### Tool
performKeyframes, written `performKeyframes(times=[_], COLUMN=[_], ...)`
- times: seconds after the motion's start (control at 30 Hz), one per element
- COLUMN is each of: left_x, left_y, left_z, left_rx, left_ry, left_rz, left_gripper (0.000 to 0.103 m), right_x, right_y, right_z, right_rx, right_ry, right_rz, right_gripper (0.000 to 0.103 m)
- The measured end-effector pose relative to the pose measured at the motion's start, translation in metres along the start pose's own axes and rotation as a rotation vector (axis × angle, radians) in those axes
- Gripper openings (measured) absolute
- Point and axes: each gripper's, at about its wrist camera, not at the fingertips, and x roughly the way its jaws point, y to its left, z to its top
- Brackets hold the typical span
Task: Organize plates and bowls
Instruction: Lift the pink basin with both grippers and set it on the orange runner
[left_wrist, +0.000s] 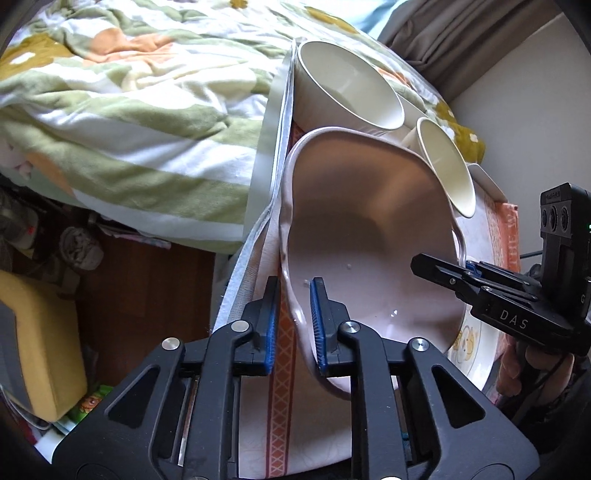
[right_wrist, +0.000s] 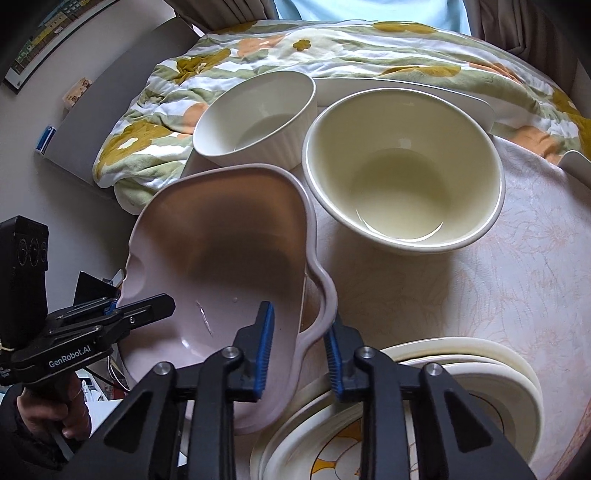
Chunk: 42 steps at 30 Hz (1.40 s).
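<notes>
Firstly, left wrist view: the left gripper (left_wrist: 295, 325) straddles the wavy rim of a pink handled dish (left_wrist: 369, 236), one blue pad outside the rim and one inside, with slight gaps visible, so the jaws are narrow but a firm clamp cannot be confirmed. The dish is tilted above a patterned tablecloth (left_wrist: 284, 406). Opposite, the right gripper (left_wrist: 443, 267) meets the dish's far handle; its jaw state cannot be told here. Beyond the dish stand a white ribbed bowl (left_wrist: 347, 88) and a cream bowl (left_wrist: 447, 166). A decorated plate (left_wrist: 472, 343) lies beneath the dish's right edge. A floral quilt (left_wrist: 129, 110) covers the bed behind.

Right wrist view: the right gripper (right_wrist: 301, 354) brackets the looped handle of the pink handled dish (right_wrist: 221, 258), pads apart with the handle between them. The left gripper (right_wrist: 147, 308) reaches the opposite edge. The cream bowl (right_wrist: 402, 173) and white ribbed bowl (right_wrist: 258, 118) stand behind, touching. Stacked plates (right_wrist: 480, 369) lie under the gripper.
</notes>
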Motion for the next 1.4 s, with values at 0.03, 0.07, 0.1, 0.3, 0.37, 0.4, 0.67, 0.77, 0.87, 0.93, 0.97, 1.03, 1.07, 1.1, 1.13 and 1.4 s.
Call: performKeyframes(times=[0.03, 0.07, 0.1, 0.3, 0.37, 0.4, 0.67, 0.77, 0.87, 0.93, 0.97, 1.03, 1.07, 1.1, 1.13, 1.4], left_x=[0.0, -0.001, -0.002, -0.019, -0.029, -0.036, -0.079, -0.083, -0.076, -0.066, -0.06, -0.045, -0.036, -0.028, -0.018, 0.063], left_y=[0.0, -0.001, -0.002, -0.014, -0.023, -0.029, -0.107, -0.148, -0.193, -0.223, -0.238, -0.268, -0.282, -0.296, -0.309, -0.381], left_z=[0.0, 0.001, 0.0, -0.001, -0.002, -0.002, -0.008, -0.016, -0.027, -0.036, -0.04, -0.049, -0.053, -0.057, -0.062, -0.096], left_rx=[0.001, 0.005, 0.012, 0.038, 0.048, 0.053, 0.12, 0.138, 0.157, 0.168, 0.172, 0.181, 0.186, 0.192, 0.197, 0.242], left_ry=[-0.005, -0.008, -0.011, -0.047, -0.06, -0.07, -0.169, -0.195, -0.196, -0.191, -0.188, -0.178, -0.171, -0.162, -0.151, -0.03], left_rz=[0.001, 0.008, 0.018, 0.05, 0.065, 0.069, 0.095, 0.085, 0.068, 0.05, 0.04, 0.019, 0.008, -0.001, -0.012, -0.039], left_gripper=[0.011, 0.01, 0.01, 0.01, 0.01, 0.01, 0.01, 0.01, 0.01, 0.01, 0.01, 0.01, 0.01, 0.01, 0.01, 0.01], right_x=[0.001, 0.001, 0.0, -0.01, -0.02, -0.026, -0.097, -0.128, -0.159, -0.175, -0.183, -0.198, -0.204, -0.209, -0.214, -0.217], right_y=[0.0, 0.001, 0.002, 0.004, 0.004, 0.003, -0.023, -0.045, -0.075, -0.094, -0.105, -0.129, -0.142, -0.156, -0.171, -0.263], right_z=[-0.001, -0.001, -0.002, -0.007, -0.007, -0.008, -0.025, -0.037, -0.048, -0.055, -0.06, -0.069, -0.076, -0.082, -0.087, -0.129], right_rx=[0.002, 0.001, -0.001, 0.0, 0.004, 0.008, 0.003, -0.003, 0.007, 0.015, 0.017, 0.02, 0.025, 0.035, 0.047, 0.141], right_ry=[0.004, 0.002, 0.0, -0.032, -0.053, -0.068, -0.2, -0.234, -0.26, -0.268, -0.274, -0.281, -0.283, -0.285, -0.283, -0.24], right_rz=[0.005, 0.007, 0.008, 0.021, 0.043, 0.055, 0.103, 0.099, 0.088, 0.071, 0.058, 0.029, 0.016, 0.006, -0.003, -0.069], right_gripper=[0.013, 0.012, 0.011, 0.011, 0.011, 0.011, 0.011, 0.011, 0.011, 0.011, 0.011, 0.011, 0.011, 0.011, 0.011, 0.011])
